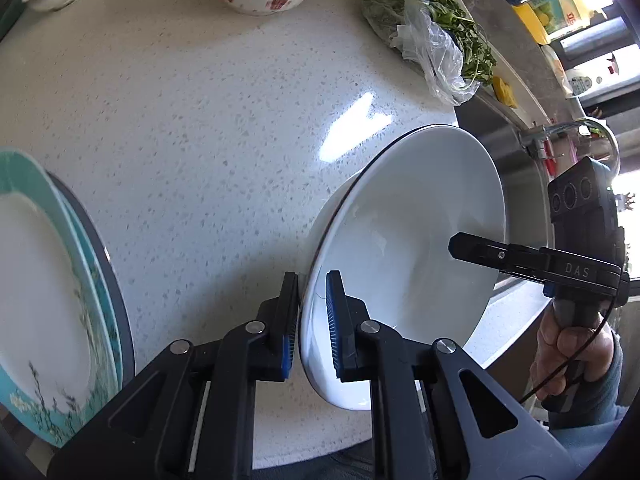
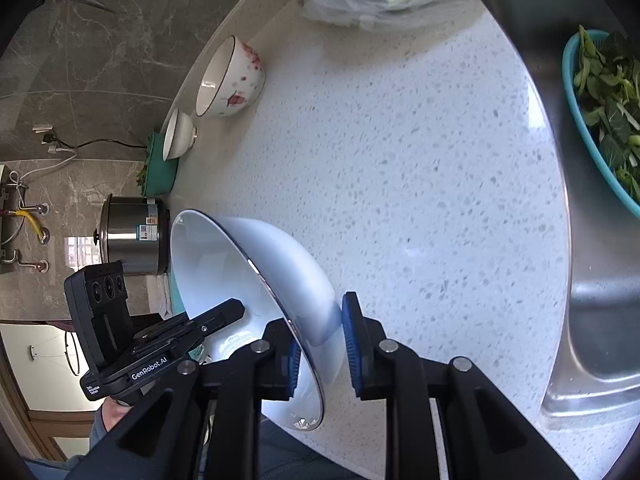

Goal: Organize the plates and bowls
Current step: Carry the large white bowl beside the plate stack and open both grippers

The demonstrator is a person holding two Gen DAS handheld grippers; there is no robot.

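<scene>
On the speckled counter (image 1: 208, 128), both tongs grip a white bowl (image 1: 404, 240).

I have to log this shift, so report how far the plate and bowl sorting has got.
Done, apparently: teal-rimmed plates already sit stacked at the counter's left. In hand: the large white bowl is up off the counter, its rim pinched between the left tool and the right tool on opposite sides. Left: the flowered bowl and small white bowl stand separately near the wall, unstacked.
</scene>
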